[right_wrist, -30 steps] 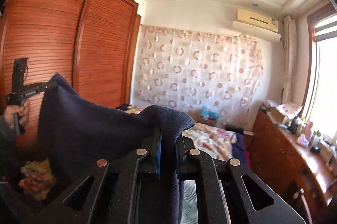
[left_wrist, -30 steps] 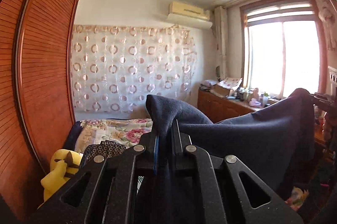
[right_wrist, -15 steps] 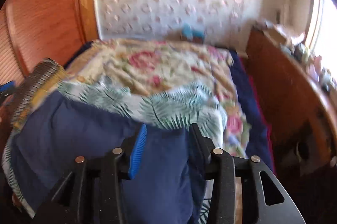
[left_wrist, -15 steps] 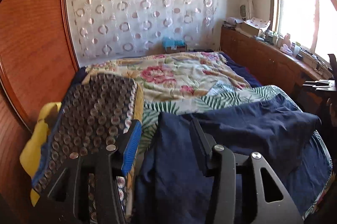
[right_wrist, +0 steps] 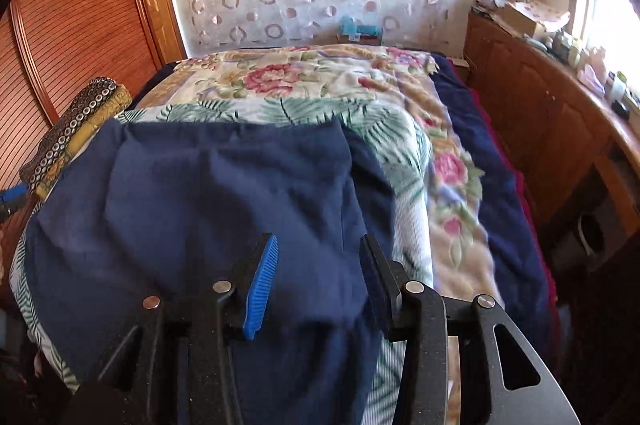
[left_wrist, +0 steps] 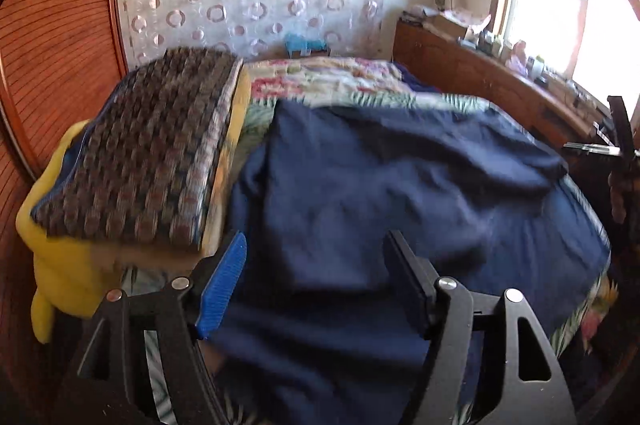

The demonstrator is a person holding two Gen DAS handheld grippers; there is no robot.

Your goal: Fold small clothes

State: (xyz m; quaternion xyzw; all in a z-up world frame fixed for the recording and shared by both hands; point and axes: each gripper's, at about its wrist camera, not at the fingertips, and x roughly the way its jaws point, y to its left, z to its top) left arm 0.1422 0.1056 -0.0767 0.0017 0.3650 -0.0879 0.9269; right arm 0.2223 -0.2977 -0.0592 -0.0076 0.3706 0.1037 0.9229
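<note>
A navy blue garment [left_wrist: 380, 193] lies spread across the near end of the bed, over the leaf-print sheet [right_wrist: 312, 109]. My left gripper [left_wrist: 316, 245] hovers over its near left part with its jaws opening; the cloth lies under the gap and the pads do not press it. In the right wrist view the same navy garment [right_wrist: 208, 193] fills the lower left. My right gripper [right_wrist: 316, 245] stands open above its right edge, nothing pinched. The other gripper shows at the far right edge of the left view [left_wrist: 618, 145].
A stack of patterned folded fabric [left_wrist: 152, 153] on a yellow plush item [left_wrist: 60, 265] sits at the bed's left edge beside the wooden wardrobe [left_wrist: 52, 37]. A floral quilt [right_wrist: 304, 77] covers the far bed. A wooden sideboard [right_wrist: 560, 121] with clutter runs along the right under the window.
Both grippers held the navy garment up in the air, then came down and let it go onto the bed. Both jaws went from shut to open.
</note>
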